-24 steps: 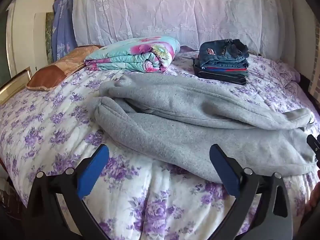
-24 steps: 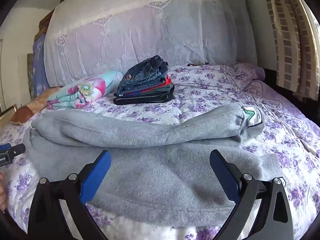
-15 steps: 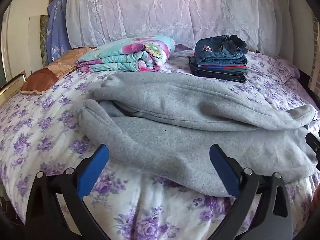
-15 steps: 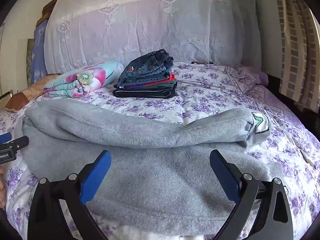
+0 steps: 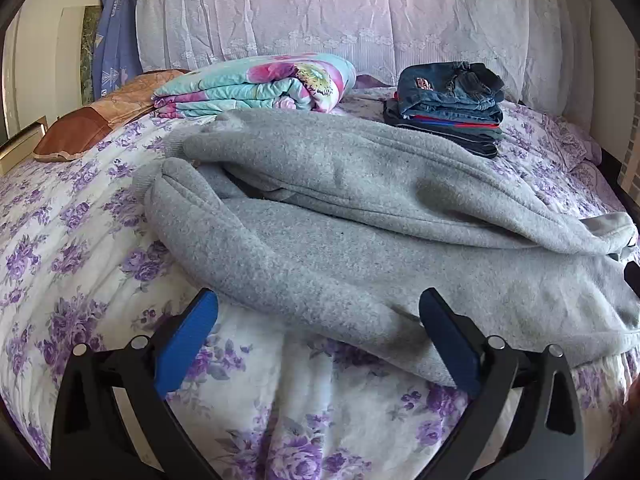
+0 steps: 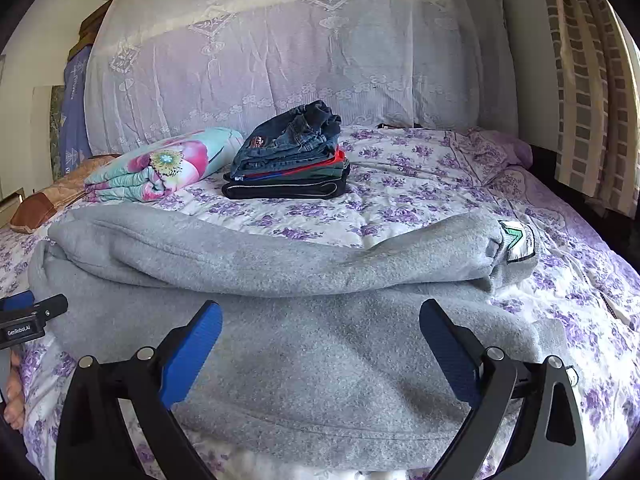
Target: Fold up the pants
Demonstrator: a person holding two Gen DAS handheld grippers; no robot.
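Note:
Grey fleece pants [image 5: 340, 248] lie across the flowered bed, one leg folded over the other. The cuffs point left and the waist end with a green-and-white label [image 6: 518, 242] lies at the right. My left gripper [image 5: 318, 310] is open, its blue pads at the near hem of the leg part, nothing between them. My right gripper [image 6: 320, 322] is open too, hovering over the near edge of the pants [image 6: 320, 344] closer to the waist. The left gripper's tip [image 6: 28, 316] shows at the left edge of the right wrist view, with part of a hand below it.
A stack of folded clothes [image 5: 448, 104] with jeans on top sits at the back of the bed [image 5: 80, 220]. A rolled floral quilt [image 5: 256, 86] and a brown pillow [image 5: 92, 124] lie back left. A lace-covered headboard [image 6: 280, 48] stands behind, a curtain [image 6: 592, 80] at the right.
Both grippers have moved forward and lower toward the pants, which now fill more of each view. The jaws have stayed wide open and the pants have not moved.

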